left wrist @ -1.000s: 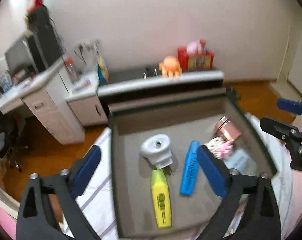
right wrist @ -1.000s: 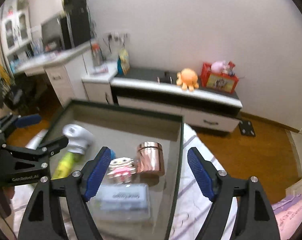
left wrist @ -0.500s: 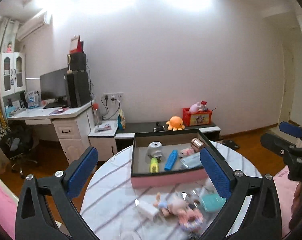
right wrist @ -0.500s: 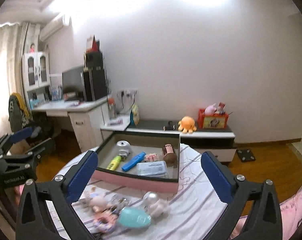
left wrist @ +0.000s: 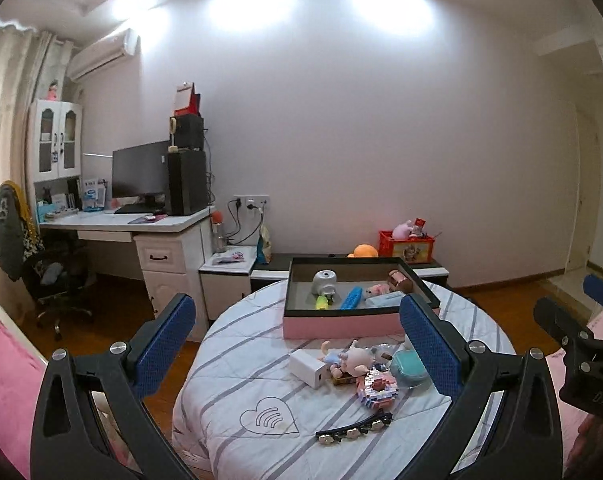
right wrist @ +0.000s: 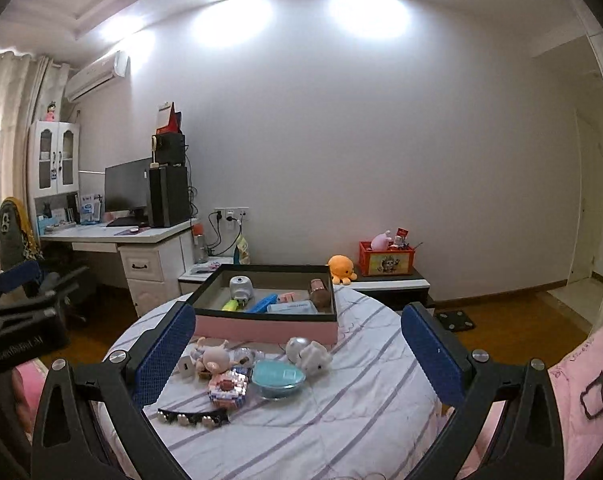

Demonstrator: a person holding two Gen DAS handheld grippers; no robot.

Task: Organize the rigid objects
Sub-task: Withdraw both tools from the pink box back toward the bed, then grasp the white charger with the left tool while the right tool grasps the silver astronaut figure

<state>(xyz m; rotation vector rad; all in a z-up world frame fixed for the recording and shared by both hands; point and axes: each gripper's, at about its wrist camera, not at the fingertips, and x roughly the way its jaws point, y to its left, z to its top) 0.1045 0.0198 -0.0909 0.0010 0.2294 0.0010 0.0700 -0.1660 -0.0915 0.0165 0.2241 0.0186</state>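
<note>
Small items inside the pink box, too tiny to identify.

Both views are sharp and evenly lit by ceiling lamps that throw bright, blown-out patches high on the wall far ahead of the grippers. Daylight glows through the curtain at far left, washing it out. Shadows on the worktop are soft and faint. Fisheye distortion bends walls and ceiling, with black vignetting in the corners.
</note>
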